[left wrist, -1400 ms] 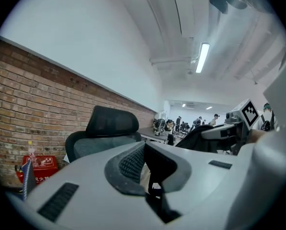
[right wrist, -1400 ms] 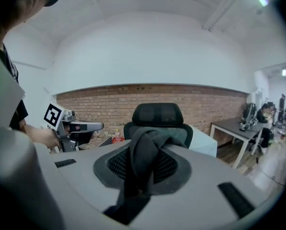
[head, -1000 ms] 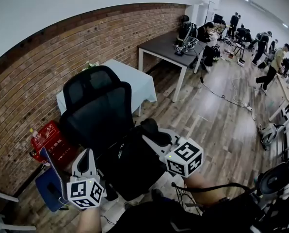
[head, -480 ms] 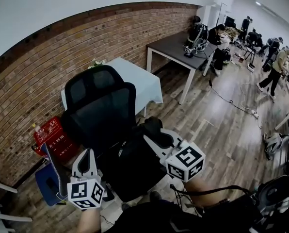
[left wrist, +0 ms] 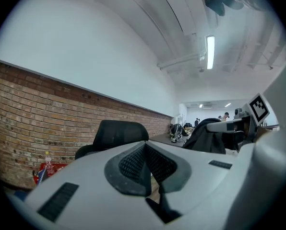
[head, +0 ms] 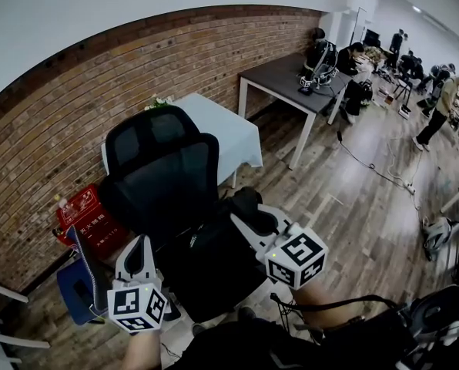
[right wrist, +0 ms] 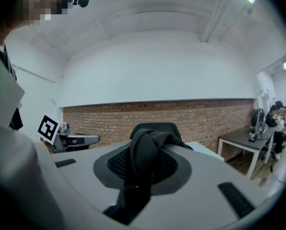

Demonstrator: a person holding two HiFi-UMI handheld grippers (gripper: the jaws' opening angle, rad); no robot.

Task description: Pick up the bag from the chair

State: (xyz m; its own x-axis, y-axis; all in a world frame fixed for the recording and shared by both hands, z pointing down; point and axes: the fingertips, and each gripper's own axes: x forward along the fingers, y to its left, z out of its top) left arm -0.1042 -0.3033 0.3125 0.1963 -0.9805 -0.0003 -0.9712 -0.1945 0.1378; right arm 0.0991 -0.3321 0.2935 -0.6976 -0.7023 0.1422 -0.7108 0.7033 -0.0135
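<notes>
- Our right hand-held gripper [right wrist: 142,170] gripped the bag's strap [right wrist: 148,145].
- The bag [head: 214,272] sat low over the chair [head: 164,179] seat; we judged that lifting it clear remained.
- Our left hand-held gripper [left wrist: 147,163] was clenched, empty.

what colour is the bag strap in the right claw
The strap is black, clearest in the right gripper view.

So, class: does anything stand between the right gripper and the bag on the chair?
Nothing visible does. The right gripper has its jaws closed on the black strap of the bag, which lies on the seat of the chair. Nothing else sits between them.
</notes>
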